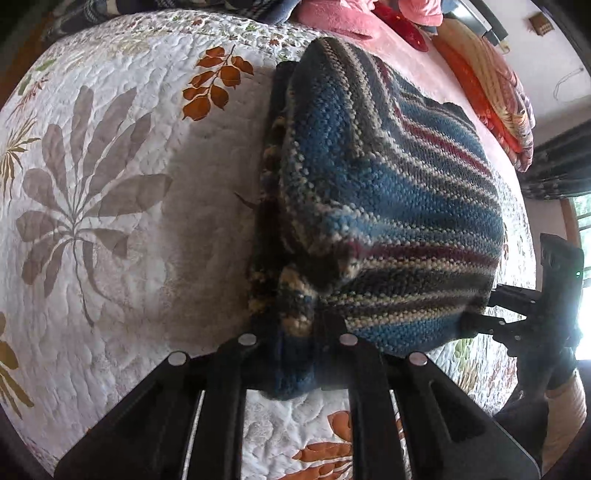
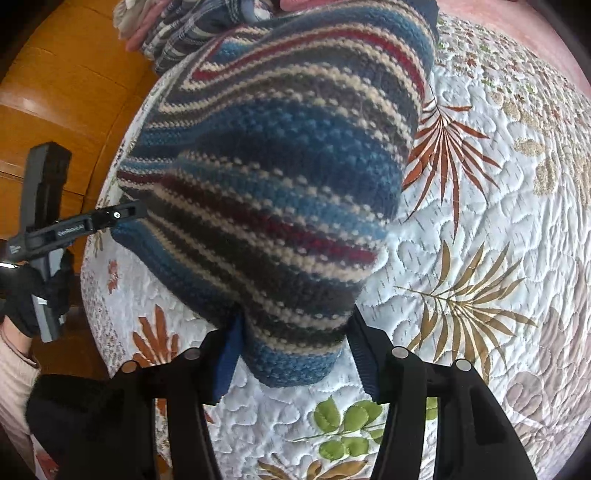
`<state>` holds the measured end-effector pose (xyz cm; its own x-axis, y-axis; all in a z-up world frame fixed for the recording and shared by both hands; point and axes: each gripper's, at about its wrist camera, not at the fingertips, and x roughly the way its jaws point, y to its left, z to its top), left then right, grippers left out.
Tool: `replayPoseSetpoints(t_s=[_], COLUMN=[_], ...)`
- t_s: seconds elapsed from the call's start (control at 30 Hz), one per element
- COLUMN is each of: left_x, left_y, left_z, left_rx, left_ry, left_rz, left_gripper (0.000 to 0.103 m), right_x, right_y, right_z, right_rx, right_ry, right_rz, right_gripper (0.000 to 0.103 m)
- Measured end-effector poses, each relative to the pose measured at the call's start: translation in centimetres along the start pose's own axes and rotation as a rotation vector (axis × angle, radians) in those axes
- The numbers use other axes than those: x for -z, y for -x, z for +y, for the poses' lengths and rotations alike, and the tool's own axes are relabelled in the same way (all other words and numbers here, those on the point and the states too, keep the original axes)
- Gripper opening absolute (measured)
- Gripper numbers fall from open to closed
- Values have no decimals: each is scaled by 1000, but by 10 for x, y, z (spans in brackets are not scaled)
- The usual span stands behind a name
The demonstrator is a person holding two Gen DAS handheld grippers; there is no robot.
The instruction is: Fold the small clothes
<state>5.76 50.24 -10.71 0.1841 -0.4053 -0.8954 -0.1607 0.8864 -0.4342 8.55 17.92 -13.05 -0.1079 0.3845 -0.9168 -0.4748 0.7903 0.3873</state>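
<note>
Left gripper (image 1: pixel 295 343): its 2 fingers are clamped on a bunched edge of the sweater, knit wool filling the gap between them; in the right wrist view it shows from the side (image 2: pixel 122 214), its tip at the sweater's left edge.
Right gripper (image 2: pixel 291 343): its 2 fingers stand on either side of a corner of the sweater, which hangs between them; whether the pads press the wool I cannot tell. In the left wrist view it shows at the sweater's right lower edge (image 1: pixel 480 314), tips buried in the knit.
Hands: a black-gloved hand (image 2: pixel 33 295) holds the left gripper's handle, with a pale pink sleeve (image 2: pixel 14 365) below it; another gloved hand (image 1: pixel 557 365) holds the right gripper.
Sweater (image 1: pixel 373 206): striped knit in blue, dark grey, cream and red, held up by its near edge between the 2 grippers, sagging in folds; its far part lies on the quilt.
Quilt (image 1: pixel 122 192): white, stitched, printed with grey, orange, gold and green leaves, under the sweater.
Beyond the quilt: a pink blanket (image 1: pixel 417 70), an orange patterned cushion (image 1: pixel 491 96), and more striped clothes (image 2: pixel 192 29) at the far edge.
Left of the bed: a wooden panel (image 2: pixel 62 92).
</note>
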Motion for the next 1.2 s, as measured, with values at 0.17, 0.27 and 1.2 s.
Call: replayPoseSetpoints(t_s=[0.17,0.27,1.2], left_x=[-4,-11,-76], left_y=[10,36,14], left_z=[-1,4,6], left_rx=[72,132,169], left_ry=[2,5,122], left_rz=[50,21,-167], left_gripper=[37,59,6], right_x=[2,0,-7], right_y=[-7,0,6], right_z=[-1,-2,-28], right_rx=[-27,-31,-52], right_ry=[-27,-21,-25], right_rz=[10,13,21], right_gripper=[55,56,61])
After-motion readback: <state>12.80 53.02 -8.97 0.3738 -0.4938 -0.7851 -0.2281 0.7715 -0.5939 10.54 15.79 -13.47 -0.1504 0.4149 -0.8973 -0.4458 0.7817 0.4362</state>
